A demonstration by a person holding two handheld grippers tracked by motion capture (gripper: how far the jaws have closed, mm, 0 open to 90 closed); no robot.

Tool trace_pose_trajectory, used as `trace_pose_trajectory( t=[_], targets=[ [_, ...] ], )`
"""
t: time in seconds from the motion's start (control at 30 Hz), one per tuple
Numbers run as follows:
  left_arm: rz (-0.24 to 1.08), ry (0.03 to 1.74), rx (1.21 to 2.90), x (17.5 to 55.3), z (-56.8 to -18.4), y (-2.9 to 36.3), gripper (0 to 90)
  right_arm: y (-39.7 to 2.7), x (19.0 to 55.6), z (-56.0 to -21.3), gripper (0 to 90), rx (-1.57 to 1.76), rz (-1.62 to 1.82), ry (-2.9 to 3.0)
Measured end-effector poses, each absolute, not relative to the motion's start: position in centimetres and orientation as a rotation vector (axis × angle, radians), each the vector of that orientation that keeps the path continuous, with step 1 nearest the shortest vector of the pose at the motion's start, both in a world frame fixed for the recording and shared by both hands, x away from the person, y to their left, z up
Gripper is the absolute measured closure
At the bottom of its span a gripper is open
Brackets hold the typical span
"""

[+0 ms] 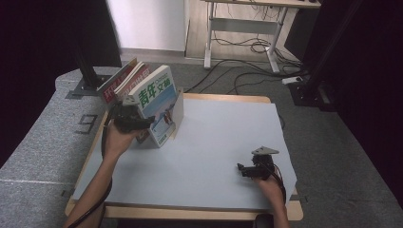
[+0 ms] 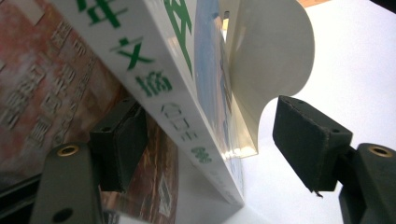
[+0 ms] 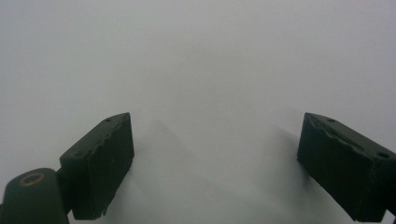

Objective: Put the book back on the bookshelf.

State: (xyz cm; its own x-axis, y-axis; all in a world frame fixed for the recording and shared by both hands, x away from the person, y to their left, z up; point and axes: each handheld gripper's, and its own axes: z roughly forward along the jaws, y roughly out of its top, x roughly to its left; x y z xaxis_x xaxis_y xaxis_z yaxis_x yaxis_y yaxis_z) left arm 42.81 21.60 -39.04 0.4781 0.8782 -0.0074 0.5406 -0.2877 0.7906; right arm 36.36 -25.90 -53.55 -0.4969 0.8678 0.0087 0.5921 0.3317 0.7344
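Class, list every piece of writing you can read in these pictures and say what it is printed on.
"青年文摘": in green on the white book held between the left gripper jaws.
"9": seen mirrored on the grey floor mat.
Red book: white characters, too blurred to read.
Small print on the white book's spine: too blurred.

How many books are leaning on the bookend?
3, perhaps more hidden behind: the white book with green letters touches the cream bookend; a white-edged book lies behind it; a red book is outermost.
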Motion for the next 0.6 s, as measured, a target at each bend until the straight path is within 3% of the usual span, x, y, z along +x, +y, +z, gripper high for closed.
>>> trace_pose_trajectory(
  t=[0.6],
  targets=[
    [0.542,1.125,1.978,39.9,-38.9,22.4,24.2,-25.9,36.3,-53.5,10.3,1.290,0.975,2.214]
  ],
)
